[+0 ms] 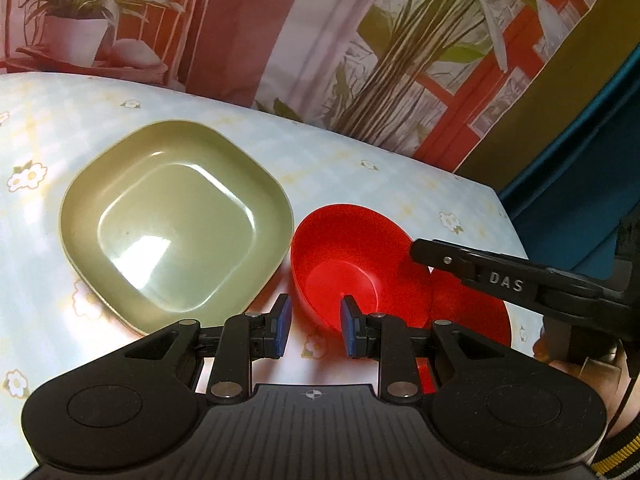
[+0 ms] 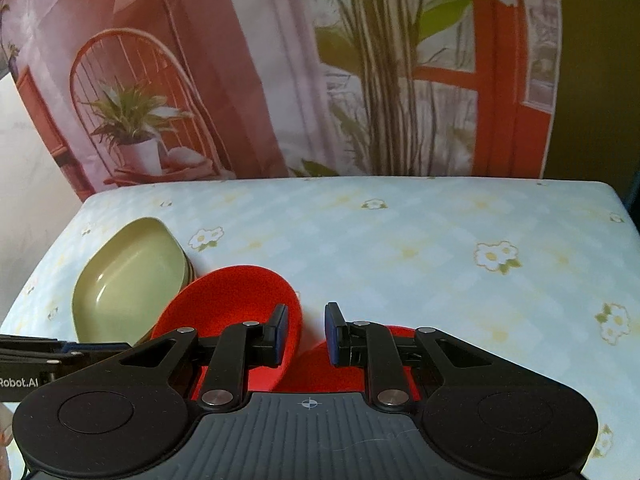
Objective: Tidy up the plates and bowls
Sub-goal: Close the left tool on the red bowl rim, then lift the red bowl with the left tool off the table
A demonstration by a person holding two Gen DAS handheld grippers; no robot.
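Left wrist view: both claws open, empty, red bowl beside green plate.

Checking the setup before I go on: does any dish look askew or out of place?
Yes. The red bowl is tipped on its side, its opening facing the green plate rather than up, and it leans over a second red dish on the tablecloth. The green plate sits flat. Nothing looks spilled or broken.

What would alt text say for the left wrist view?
An open left gripper hovers over a flowered tablecloth, its right finger just inside a tilted red bowl. A green square plate lies left; the right gripper reaches the bowl's far rim.
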